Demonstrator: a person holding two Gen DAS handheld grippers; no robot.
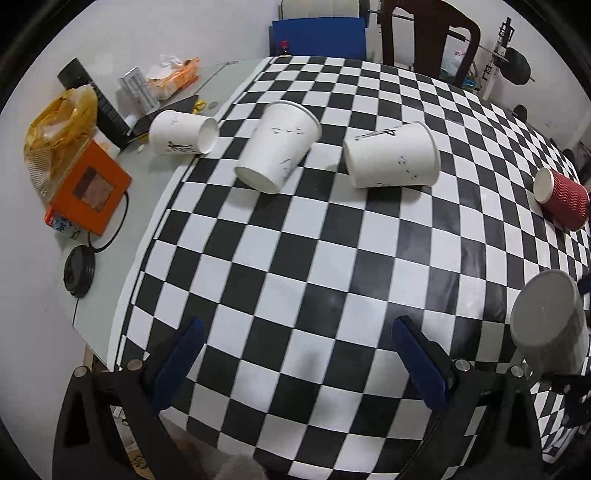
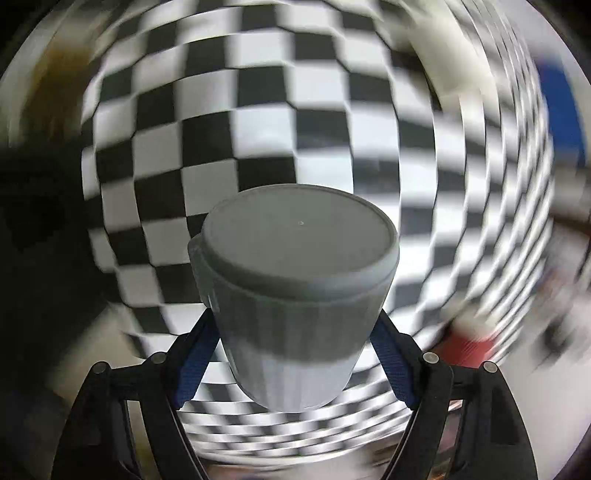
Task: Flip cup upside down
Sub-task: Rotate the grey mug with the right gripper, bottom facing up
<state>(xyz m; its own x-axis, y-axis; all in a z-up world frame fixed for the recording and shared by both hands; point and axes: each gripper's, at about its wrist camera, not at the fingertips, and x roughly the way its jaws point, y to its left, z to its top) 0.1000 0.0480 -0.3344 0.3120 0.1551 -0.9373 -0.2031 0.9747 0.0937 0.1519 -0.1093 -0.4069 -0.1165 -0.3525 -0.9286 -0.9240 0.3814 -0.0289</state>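
Observation:
My right gripper (image 2: 295,332) is shut on a grey ribbed cup (image 2: 295,295), held above the checkered table with its flat base toward the camera. The right wrist view is smeared by motion. The same grey cup (image 1: 550,321) shows at the right edge of the left wrist view, base up. My left gripper (image 1: 295,354) is open and empty over the near part of the table. Three white paper cups (image 1: 277,144) (image 1: 391,155) (image 1: 183,133) lie on their sides at the far side. A red cup (image 1: 563,195) lies on its side at the right.
The checkered cloth (image 1: 295,258) covers most of the table. On the bare left strip are an orange box (image 1: 90,188), a yellow bag (image 1: 59,125), a black cylinder (image 1: 99,99), a tissue pack (image 1: 173,77) and a black cable coil (image 1: 79,271). A dark chair (image 1: 428,33) stands behind.

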